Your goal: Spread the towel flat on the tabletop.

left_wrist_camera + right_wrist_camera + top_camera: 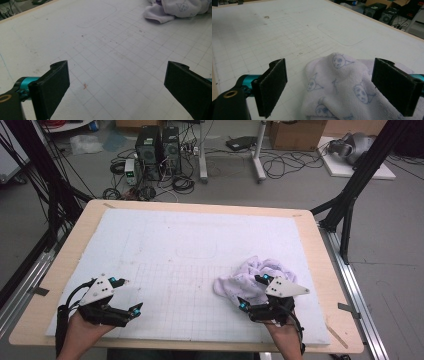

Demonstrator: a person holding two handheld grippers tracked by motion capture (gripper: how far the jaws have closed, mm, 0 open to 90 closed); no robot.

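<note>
Black jaws of the right claw stand spread on either side of a crumpled lilac towel, not pressing it. This towel lies on the desk's near right part. Well apart, the left claw is spread too, above the bare gridded mat.

towel cut off at bottom edge

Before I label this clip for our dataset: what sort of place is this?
Most likely a robotics lab or data-collection workshop. A gridded white mat covers a wooden table, computer towers stand among loose cables on the floor, and a black frame flanks the table. A crumpled towel lies on the mat.
</note>
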